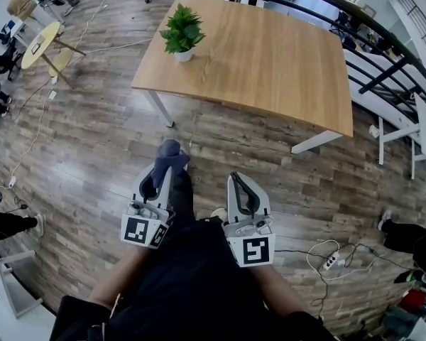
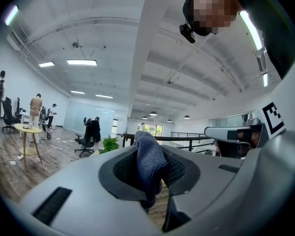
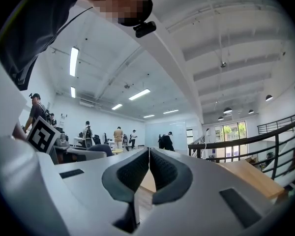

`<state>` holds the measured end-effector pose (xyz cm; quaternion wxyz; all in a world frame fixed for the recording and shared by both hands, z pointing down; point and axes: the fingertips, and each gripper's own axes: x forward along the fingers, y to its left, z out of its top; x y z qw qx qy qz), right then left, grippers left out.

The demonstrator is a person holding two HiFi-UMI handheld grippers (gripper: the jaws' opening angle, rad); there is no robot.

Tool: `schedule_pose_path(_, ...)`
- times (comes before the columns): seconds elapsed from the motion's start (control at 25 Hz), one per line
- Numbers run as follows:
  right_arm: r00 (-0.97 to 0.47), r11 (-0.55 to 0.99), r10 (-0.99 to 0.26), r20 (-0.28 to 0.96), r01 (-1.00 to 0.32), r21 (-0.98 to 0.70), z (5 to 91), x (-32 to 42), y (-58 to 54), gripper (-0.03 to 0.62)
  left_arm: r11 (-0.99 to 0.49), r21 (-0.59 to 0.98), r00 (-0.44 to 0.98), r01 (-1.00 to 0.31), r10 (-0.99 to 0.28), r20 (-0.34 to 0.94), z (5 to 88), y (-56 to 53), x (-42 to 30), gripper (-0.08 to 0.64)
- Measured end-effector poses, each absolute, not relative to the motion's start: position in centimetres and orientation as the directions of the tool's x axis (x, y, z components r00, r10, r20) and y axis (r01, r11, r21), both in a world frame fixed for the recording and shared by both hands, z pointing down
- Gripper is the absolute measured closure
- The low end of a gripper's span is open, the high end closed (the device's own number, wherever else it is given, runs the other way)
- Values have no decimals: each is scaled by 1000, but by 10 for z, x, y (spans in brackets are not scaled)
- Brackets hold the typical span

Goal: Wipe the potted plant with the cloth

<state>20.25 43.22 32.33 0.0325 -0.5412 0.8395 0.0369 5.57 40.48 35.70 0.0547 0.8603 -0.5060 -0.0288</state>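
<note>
Nearest, the left gripper [image 1: 158,178] is clamped on a dark blue cloth [image 1: 169,150], carried ready for wiping. Well ahead, the potted plant [image 1: 182,32] stands at the wooden table's [image 1: 270,62] left end, not yet within reach. The right gripper [image 1: 236,180], jaws pressed together, holds nothing.

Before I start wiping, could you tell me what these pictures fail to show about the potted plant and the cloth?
- Potted plant, head view: too small to tell whether it is dusty.
- Its pot, left gripper view: hidden behind the body of the left gripper; only leaves show.
- Cloth, both those views: bunched between the jaws, so its full size is hidden.
</note>
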Motion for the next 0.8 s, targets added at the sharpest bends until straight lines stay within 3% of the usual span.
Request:
schedule_pose_path(0.36,-402,402,-915,-16,-915,-32,365,201,377,574,-506,160,516,-848,-856,27,397,341,46,466)
schedule_pose_path(0.52,-360,357,-931,51,-932,-66,380,198,317,574,-532,186,548,-826,-835,47,409,281,47,466)
schedule_pose_path(0.8,-394,393,-917,55,-919,-26,375,159,185,574,-541,195,561,-818,-825,64,410,166,5,466)
